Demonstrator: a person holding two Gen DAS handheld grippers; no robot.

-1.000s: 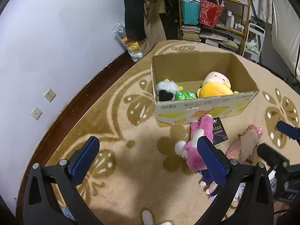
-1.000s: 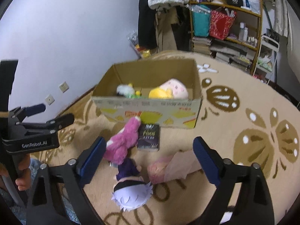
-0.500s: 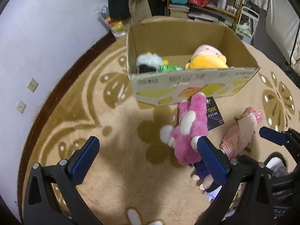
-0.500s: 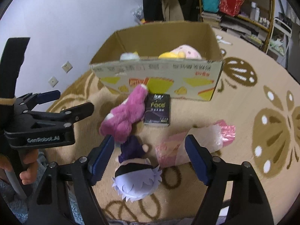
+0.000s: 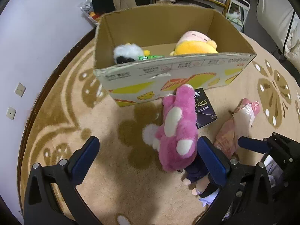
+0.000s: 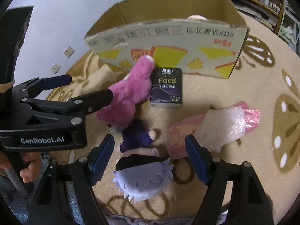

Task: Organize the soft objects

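Cardboard box point(image 5: 168, 69) serves as the landmark, open-topped on the tan patterned carpet point(image 5: 105, 183), with a yellow plush point(image 5: 195, 46) and a black-and-white plush point(image 5: 127, 53) already inside. Since a second ago both grippers have come down and tipped forward, so the box and the loose things in front of it now fill much more of both views. Pink plush point(image 5: 176, 131) lies on the carpet just in front of the box's near wall, one paw touching the wall. Dark tissue pack point(image 6: 166, 86) sits beside that plush, also close to the near wall. Doll with pale lilac hair point(image 6: 144, 178) lies farther out from the box, past the pink plush, and a pink plastic bag point(image 6: 215, 129) lies beside it. Left gripper point(image 5: 148, 161) has its jaws wide apart with nothing between the pads, the right finger just beside the pink plush. Right gripper point(image 6: 150, 155) narrowed its jaws a little during the last second, then held; they stand apart on either side of the doll's head, no pad pressing on it. Reading: two pickups being lined up at once, pink plush for the left, doll for the right. Neither is gripped yet, and four loose items remain outside the box.
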